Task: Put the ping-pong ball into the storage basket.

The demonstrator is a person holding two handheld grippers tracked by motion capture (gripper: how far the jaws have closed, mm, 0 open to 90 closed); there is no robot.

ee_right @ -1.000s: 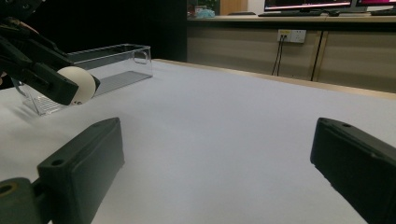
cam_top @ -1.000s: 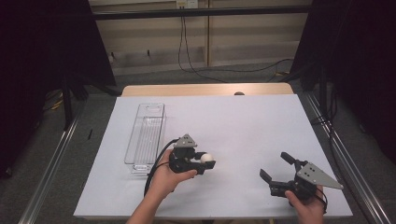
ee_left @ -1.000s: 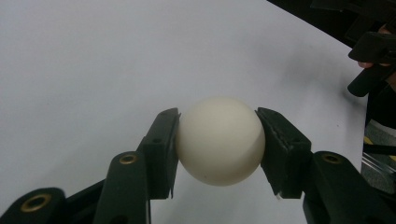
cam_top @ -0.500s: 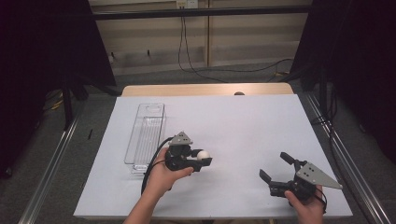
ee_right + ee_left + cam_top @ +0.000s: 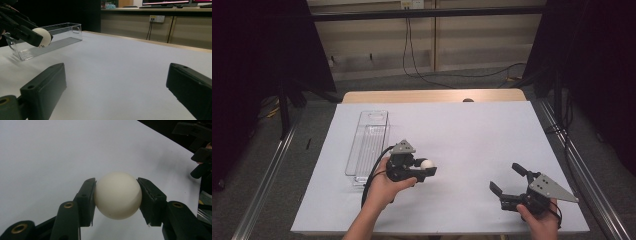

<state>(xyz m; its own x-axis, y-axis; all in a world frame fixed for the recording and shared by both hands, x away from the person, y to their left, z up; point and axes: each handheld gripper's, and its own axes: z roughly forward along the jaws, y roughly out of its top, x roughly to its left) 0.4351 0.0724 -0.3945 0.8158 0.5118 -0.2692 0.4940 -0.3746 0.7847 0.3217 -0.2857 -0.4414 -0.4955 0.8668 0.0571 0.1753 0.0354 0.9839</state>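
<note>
Carried leftward toward the clear bin (image 5: pixel 368 145), the left claw (image 5: pixel 428 167) grips an unmarked white ball (image 5: pixel 426 163); right claw (image 5: pixel 508 181) gapes.

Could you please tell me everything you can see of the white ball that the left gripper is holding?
The ball is a plain, smooth, off-white sphere with a matte finish, looking like light plastic, with no markings or damage in sight. It sits clamped between the two black fingers of the left gripper, one pad pressing on each side. It is held above the white table, not resting on it, to the right of the clear plastic bin in the high view. Nothing else touches it.
</note>
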